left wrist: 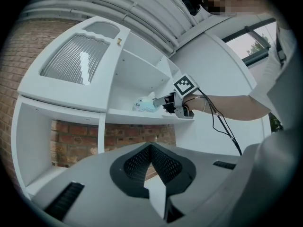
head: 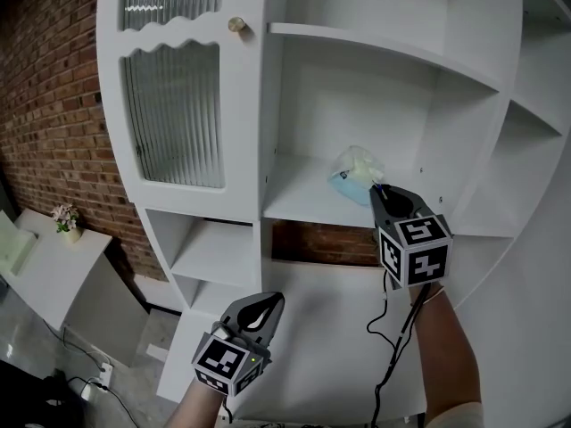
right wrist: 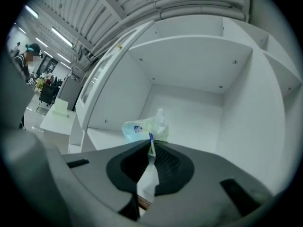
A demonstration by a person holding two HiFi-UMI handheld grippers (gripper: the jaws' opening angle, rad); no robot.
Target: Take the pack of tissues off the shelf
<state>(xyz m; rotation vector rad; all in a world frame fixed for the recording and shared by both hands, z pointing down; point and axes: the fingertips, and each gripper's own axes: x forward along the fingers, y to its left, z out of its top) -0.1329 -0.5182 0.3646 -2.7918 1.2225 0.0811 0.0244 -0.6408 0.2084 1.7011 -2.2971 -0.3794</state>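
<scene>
The pack of tissues, pale blue and white in crinkly plastic, lies on the white shelf board of an open cabinet compartment. My right gripper reaches in from the right and is shut on the pack's near edge. In the right gripper view a thin flap of the pack is pinched between the jaw tips of the right gripper. The left gripper view shows the pack on the shelf. My left gripper hangs low in front of the lower shelves, shut and empty.
A ribbed-glass cabinet door with a brass knob stands left of the compartment. More open white shelves lie below and to the right. A brick wall and a small white table with a flower pot are at the left.
</scene>
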